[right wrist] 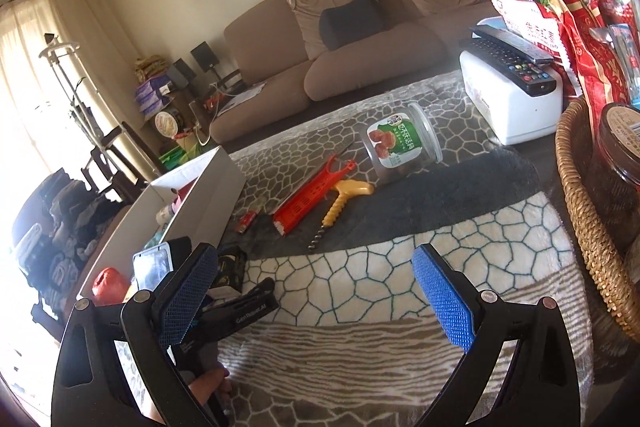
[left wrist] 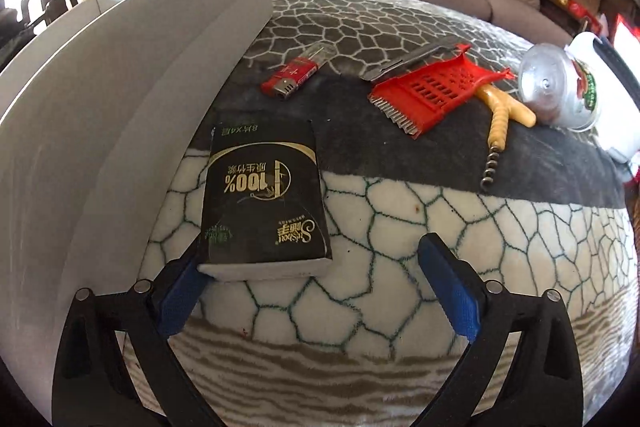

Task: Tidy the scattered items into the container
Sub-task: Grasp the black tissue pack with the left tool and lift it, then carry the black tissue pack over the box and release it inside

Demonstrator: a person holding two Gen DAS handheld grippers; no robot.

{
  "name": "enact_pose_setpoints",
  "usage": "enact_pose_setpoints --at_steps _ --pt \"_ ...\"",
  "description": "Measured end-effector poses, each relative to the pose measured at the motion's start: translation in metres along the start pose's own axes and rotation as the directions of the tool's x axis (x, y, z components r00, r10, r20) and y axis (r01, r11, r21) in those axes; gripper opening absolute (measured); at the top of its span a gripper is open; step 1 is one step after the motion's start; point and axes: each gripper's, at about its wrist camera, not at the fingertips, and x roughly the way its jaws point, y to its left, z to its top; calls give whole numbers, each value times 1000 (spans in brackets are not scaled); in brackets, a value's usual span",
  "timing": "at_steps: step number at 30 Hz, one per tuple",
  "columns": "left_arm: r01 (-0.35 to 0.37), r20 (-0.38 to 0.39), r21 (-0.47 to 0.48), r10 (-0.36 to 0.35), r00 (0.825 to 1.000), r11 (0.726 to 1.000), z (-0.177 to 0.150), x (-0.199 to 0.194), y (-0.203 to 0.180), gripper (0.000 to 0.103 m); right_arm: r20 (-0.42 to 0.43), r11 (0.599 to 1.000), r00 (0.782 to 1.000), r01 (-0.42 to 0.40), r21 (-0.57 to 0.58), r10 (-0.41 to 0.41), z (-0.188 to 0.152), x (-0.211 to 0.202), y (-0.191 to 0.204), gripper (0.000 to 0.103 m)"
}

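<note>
Left wrist view: open left tool (left wrist: 310, 283) straddles tissue pack (left wrist: 264, 199), left pad touching.

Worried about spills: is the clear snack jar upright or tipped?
Tipped. The clear snack jar lies on its side on the blanket, its lid end facing sideways.

A fluffy cloth blanket (left wrist: 400, 219) bears a glossy black packet (left wrist: 264, 195), beside a smooth matt white box (left wrist: 132, 75).

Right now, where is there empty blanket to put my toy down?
Free: the cream patch right of the black tissue pack, below the corkscrew. Crowded: the dark band with the lighter, red grater and jar, beside the white box.
</note>
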Motion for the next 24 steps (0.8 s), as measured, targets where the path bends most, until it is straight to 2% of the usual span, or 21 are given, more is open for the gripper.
enact_pose_setpoints --at_steps 1,3,4,7,9,12,15,19,21,22,24 --pt "1 9 2 -1 1000 1000 2 -1 1 81 -4 1000 1000 -2 -2 2 -1 1 1 100" --pt "17 19 -4 -17 1000 1000 5 -3 5 51 -10 1000 1000 -4 -4 4 -1 3 3 100" --pt "34 16 -5 -34 999 999 7 -4 7 49 -12 1000 1000 -6 -5 6 -1 4 3 100" --pt "102 1 -12 -102 995 995 8 -9 14 49 -19 1000 1000 -11 -3 11 -1 5 5 100" --pt "185 2 -38 -185 983 982 5 -20 22 49 -20 1000 1000 -13 -2 13 0 6 8 100" --pt "298 13 -46 -298 955 953 0 -49 31 49 -18 1000 1000 -23 7 23 3 5 13 100" --pt "417 34 -10 -416 909 909 -3 -90 44 49 -9 999 999 -48 22 49 5 1 19 100" --pt "472 93 91 -479 873 877 -1 -152 66 49 -13 994 994 -105 31 105 7 -2 35 100" --pt "476 115 120 -489 865 871 0 -175 80 49 -38 980 980 -191 56 194 7 1 44 101" --pt "468 127 133 -484 866 873 1 -184 87 49 -48 963 964 -256 85 261 6 3 50 101" --pt "443 159 133 -460 873 887 5 -199 104 49 -57 908 916 -383 168 397 3 8 60 101"
